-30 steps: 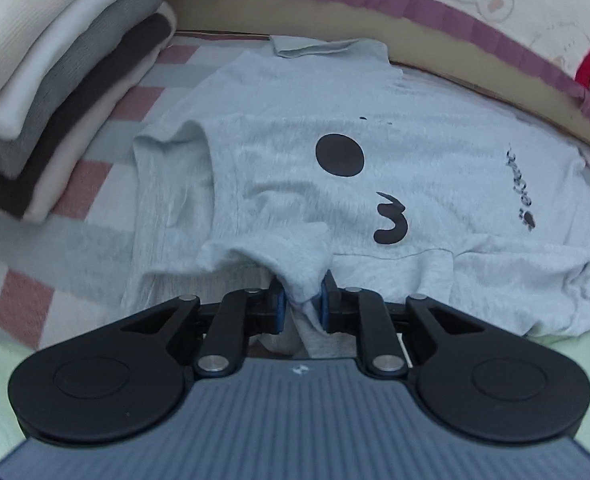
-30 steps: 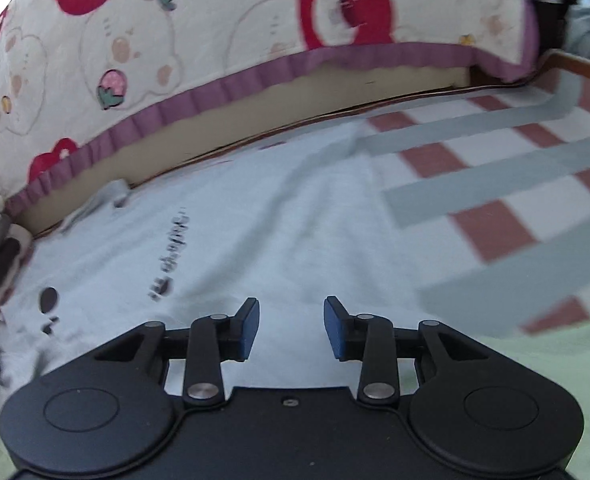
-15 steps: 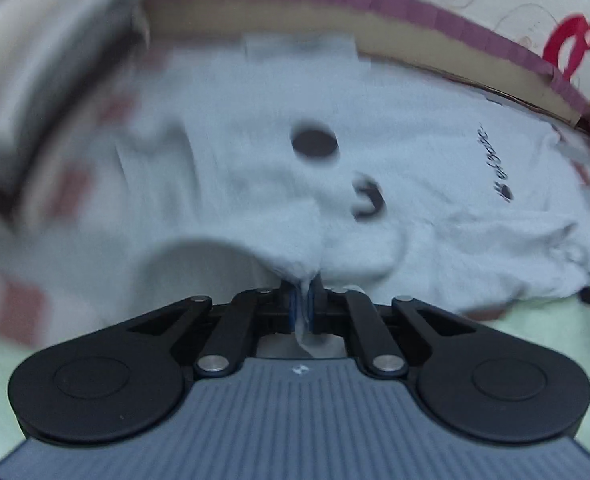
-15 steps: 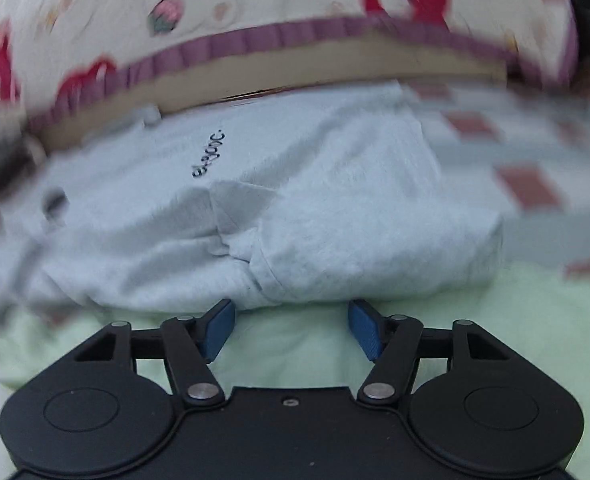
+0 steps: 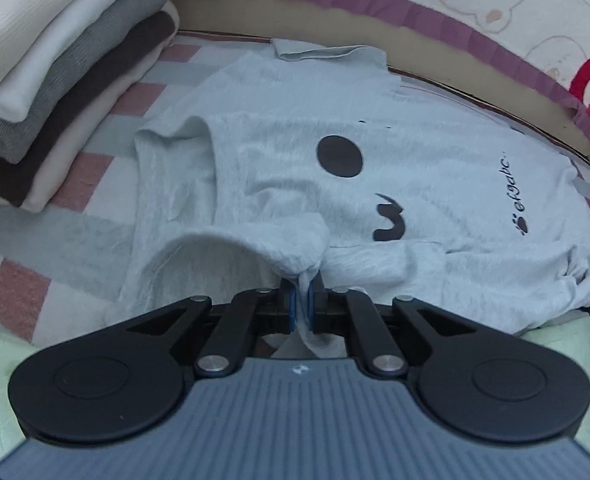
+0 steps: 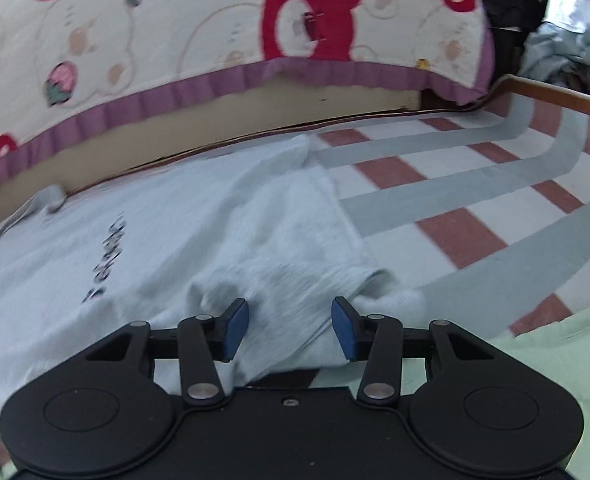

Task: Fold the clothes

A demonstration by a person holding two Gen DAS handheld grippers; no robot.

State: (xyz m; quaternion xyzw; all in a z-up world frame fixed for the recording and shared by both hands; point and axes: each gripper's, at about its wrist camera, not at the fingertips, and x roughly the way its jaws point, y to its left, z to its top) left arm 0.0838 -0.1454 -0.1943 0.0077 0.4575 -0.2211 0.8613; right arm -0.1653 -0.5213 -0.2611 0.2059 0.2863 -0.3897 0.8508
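Right gripper point(image 6: 290, 328) lowered over T-shirt point(image 5: 375, 184) (closing).

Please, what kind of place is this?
Probably a bedroom: the grey T-shirt lies on a checked bed sheet, beside a cartoon-print quilt and a stack of folded clothes.

Surface: a bed covered by a white sheet checked with grey bands and dusty-red squares point(image 6: 455, 236).
Near edge: a pale green cloth point(image 6: 543, 364) lies over the sheet along the front.
Middle: a light grey T-shirt with a black dot and squiggle print point(image 5: 335, 184) lies spread on the sheet, its near hem bunched.
Left: a stack of folded cream, grey and dark brown garments point(image 5: 55, 80) sits on the sheet beside the T-shirt.
Far side: a cream quilt with red bear and strawberry prints and a purple frill point(image 6: 215, 40) borders the bed.
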